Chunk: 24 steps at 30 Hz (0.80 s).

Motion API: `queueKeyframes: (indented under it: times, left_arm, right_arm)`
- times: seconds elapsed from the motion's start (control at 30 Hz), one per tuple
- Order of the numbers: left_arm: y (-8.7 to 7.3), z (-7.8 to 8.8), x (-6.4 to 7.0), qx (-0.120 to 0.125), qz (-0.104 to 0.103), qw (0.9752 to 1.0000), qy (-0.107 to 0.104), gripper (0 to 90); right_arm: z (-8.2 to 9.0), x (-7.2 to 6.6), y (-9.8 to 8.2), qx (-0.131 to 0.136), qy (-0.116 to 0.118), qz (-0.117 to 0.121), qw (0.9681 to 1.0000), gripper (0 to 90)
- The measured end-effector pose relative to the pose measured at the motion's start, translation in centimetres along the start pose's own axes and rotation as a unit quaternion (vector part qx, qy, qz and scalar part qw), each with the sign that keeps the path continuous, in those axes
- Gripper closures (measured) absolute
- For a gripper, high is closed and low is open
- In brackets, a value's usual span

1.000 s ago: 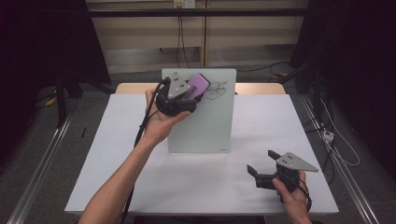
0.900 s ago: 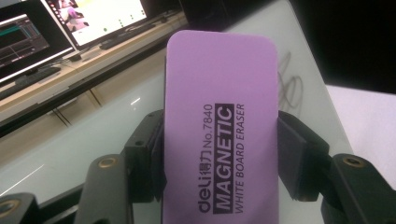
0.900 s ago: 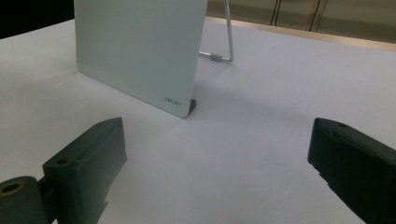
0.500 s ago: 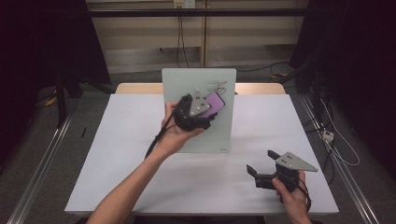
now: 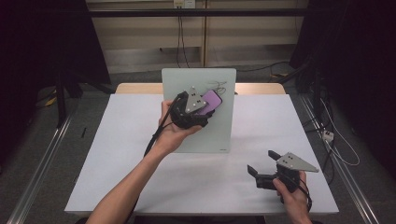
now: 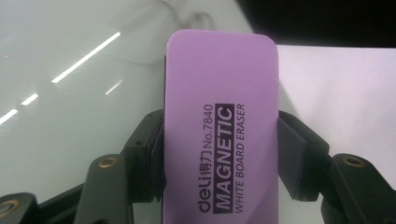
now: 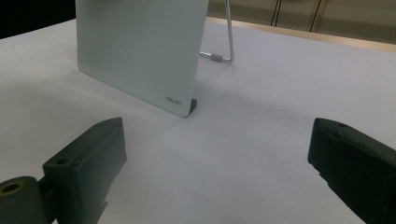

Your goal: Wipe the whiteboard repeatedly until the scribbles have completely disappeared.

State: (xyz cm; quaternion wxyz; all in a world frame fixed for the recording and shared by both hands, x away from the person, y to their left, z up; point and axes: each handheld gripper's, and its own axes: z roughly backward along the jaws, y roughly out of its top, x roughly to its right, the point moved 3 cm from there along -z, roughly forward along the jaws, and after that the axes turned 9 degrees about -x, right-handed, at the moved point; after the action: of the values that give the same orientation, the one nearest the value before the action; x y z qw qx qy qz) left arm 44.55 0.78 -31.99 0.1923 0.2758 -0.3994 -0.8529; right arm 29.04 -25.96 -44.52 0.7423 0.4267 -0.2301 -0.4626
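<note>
High view: left gripper (image 5: 205,109) holds the purple eraser (image 5: 209,101) against the propped whiteboard (image 5: 212,135), beside scribbles (image 5: 218,87); wiping looks underway, next a pass up over them. Right gripper (image 5: 261,164) idles on the table (image 5: 116,154).
Left gripper view: 2 jaws clamp the eraser's long sides; label reads "MAGNETIC".
Right gripper view: jaws wide, empty.
</note>
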Motion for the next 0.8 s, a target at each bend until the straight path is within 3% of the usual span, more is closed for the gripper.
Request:
queueKeyframes:
  times: [0.23,0.33,0.5,0.6,0.8]
  left_arm:
    - [1.2,2.4,-3.9,0.021,0.030,0.9984,0.042,40.9]
    - [1.4,2.5,-4.0,0.015,0.020,0.9985,0.048,40.8]
    - [1.2,1.9,-2.9,0.009,0.003,0.9989,0.047,40.8]
    - [0.7,1.2,-1.7,-0.008,-0.019,0.9991,0.038,40.7]
    - [-0.7,-1.0,1.9,-0.037,-0.052,0.9980,-0.002,40.7]
  right_arm:
    - [0.0,0.0,0.0,0.000,0.000,-0.001,1.0000,4.0]
    - [-0.1,0.0,0.0,-0.001,-0.001,0.000,1.0000,4.0]
    - [-0.1,-0.1,0.0,-0.002,0.001,-0.001,1.0000,4.0]
    - [-0.1,-0.1,0.0,-0.002,0.001,-0.001,1.0000,4.0]
    - [-0.2,-0.1,0.0,-0.003,0.001,0.001,1.0000,4.0]
